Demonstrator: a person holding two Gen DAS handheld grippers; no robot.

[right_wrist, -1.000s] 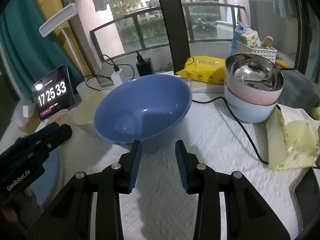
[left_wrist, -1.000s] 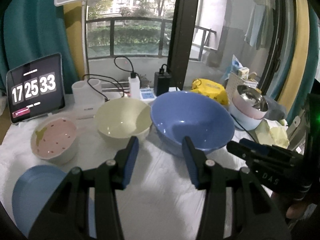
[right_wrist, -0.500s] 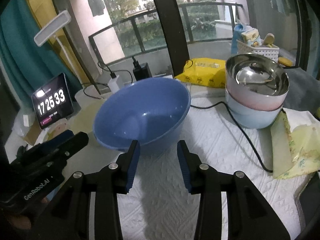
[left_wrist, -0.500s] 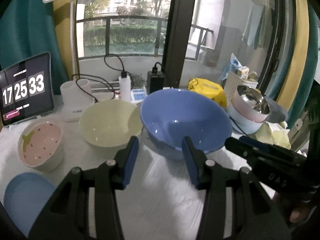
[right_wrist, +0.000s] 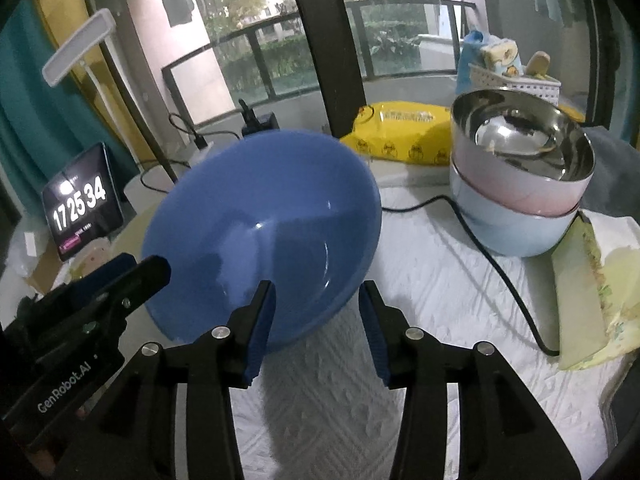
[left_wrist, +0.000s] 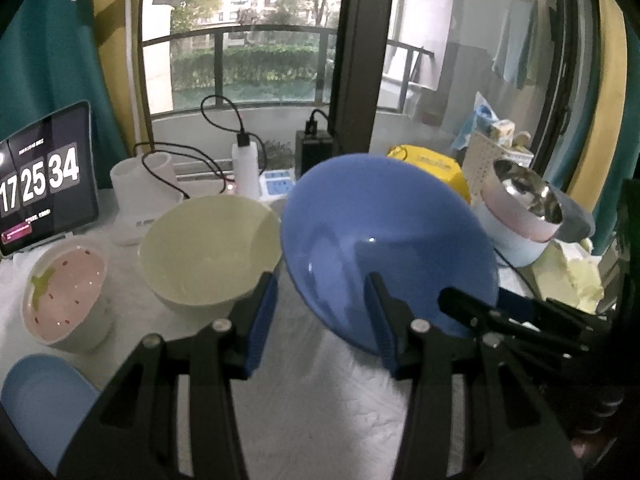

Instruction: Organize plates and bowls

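A big blue bowl (left_wrist: 384, 232) (right_wrist: 260, 208) stands tipped toward both cameras on the white cloth. My right gripper (right_wrist: 316, 292) is at its near rim. The left finger lies over the inside and the right finger just outside the wall. Its jaws are opening, and no pad visibly presses. My left gripper (left_wrist: 320, 284) stands open at the bowl's left side, its right finger overlapping the rim. Left of it sit a cream bowl (left_wrist: 208, 244), a strawberry-patterned bowl (left_wrist: 64, 280) and a light blue plate (left_wrist: 36, 400). A steel-lined pink bowl is stacked in a pale blue one (right_wrist: 520, 184).
A tablet clock (right_wrist: 80, 200) leans at the back left, next to a white cup (left_wrist: 140, 176) and chargers. A yellow pack (right_wrist: 400, 132) lies behind the blue bowl. A black cable (right_wrist: 500, 272) crosses the cloth toward a yellow-green paper pack (right_wrist: 592, 280) at the right.
Both grippers have come closer to the blue bowl and a little lower. The bowl, flat before, now tips toward them. The right gripper's fingers stand wider apart.
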